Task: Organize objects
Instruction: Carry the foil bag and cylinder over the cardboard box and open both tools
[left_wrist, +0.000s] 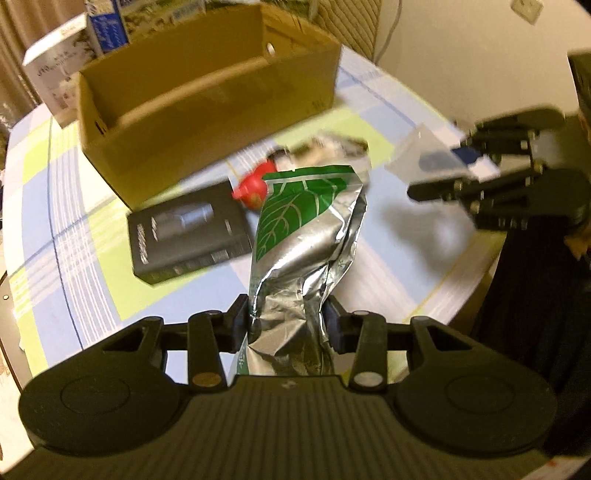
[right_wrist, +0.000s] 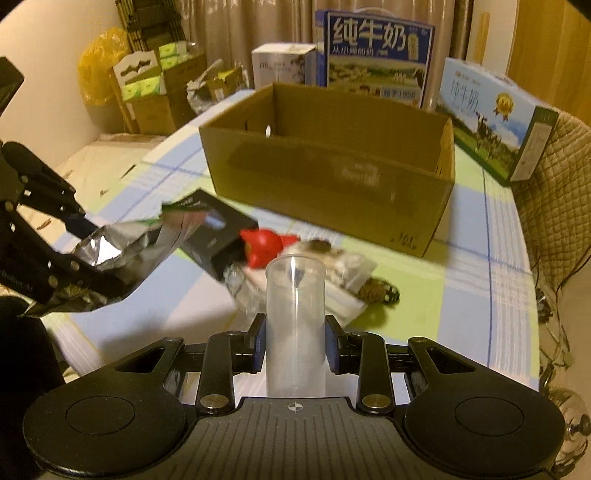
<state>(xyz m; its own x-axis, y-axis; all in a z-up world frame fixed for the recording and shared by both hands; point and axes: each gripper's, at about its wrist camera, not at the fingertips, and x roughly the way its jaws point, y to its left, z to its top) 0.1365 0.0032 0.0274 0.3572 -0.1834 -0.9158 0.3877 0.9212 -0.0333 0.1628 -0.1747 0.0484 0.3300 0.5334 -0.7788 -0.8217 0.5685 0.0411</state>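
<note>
My left gripper clamps a crinkled foil pouch; my right gripper clamps a translucent plastic tube, both before the open cardboard box.

Left gripper and right gripper: matte black plastic, ribbed grey centre plate with crosshair mark, round discs lower left and right, brass and silver pivot screws, blue finger pads.
</note>
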